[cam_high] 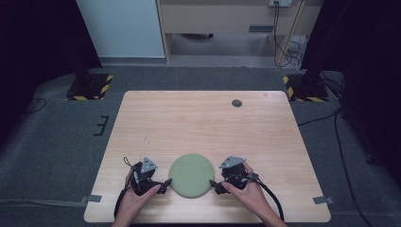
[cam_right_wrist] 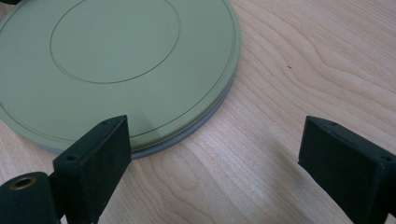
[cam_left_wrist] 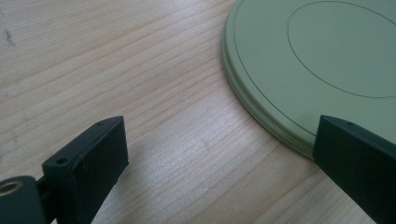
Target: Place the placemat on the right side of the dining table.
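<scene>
Two spread grippers flanked a green disc at the near edge of the worktop.

The left gripper [cam_high: 163, 183], jaws apart and holding nothing, sat at the disc's 9 o'clock; the flat green disc [cam_high: 191, 175] lay on the wooden worktop [cam_high: 203, 118]; the right gripper [cam_high: 216, 185], likewise spread and unladen, waited at 3 o'clock. A clean lift probably called for each lower jaw to slip under the thin rim, with both sides closing evenly.

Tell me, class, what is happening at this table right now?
A person holds a set of tongs in each hand at a wooden table. The left tongs and right tongs sit either side of a round green plate lying flat near the front edge. Both are open; neither grips the plate.
</scene>
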`<move>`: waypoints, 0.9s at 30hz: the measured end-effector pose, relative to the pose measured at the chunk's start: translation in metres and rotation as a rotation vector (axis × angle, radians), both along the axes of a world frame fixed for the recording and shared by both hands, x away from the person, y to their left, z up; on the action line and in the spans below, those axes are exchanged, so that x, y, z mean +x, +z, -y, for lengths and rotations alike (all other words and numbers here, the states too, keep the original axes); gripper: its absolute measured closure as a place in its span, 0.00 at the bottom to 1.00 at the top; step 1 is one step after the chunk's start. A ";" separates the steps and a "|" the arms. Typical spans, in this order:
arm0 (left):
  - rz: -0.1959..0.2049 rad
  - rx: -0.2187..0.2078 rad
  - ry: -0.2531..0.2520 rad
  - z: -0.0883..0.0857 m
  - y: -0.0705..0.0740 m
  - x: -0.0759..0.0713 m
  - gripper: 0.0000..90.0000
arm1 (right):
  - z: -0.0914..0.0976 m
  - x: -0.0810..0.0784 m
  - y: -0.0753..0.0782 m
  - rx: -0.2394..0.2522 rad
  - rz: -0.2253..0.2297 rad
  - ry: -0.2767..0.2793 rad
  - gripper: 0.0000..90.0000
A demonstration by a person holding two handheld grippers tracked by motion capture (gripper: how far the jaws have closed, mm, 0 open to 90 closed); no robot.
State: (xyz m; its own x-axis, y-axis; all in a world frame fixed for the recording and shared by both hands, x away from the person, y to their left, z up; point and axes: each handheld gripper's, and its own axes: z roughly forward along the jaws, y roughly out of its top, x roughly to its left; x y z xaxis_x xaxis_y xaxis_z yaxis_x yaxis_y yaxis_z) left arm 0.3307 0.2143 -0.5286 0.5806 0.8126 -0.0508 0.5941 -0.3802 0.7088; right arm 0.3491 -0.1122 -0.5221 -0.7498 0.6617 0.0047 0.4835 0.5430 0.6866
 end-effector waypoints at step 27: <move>0.029 0.028 0.032 0.006 0.002 0.004 0.03 | 0.000 0.005 0.001 0.011 0.041 -0.068 0.10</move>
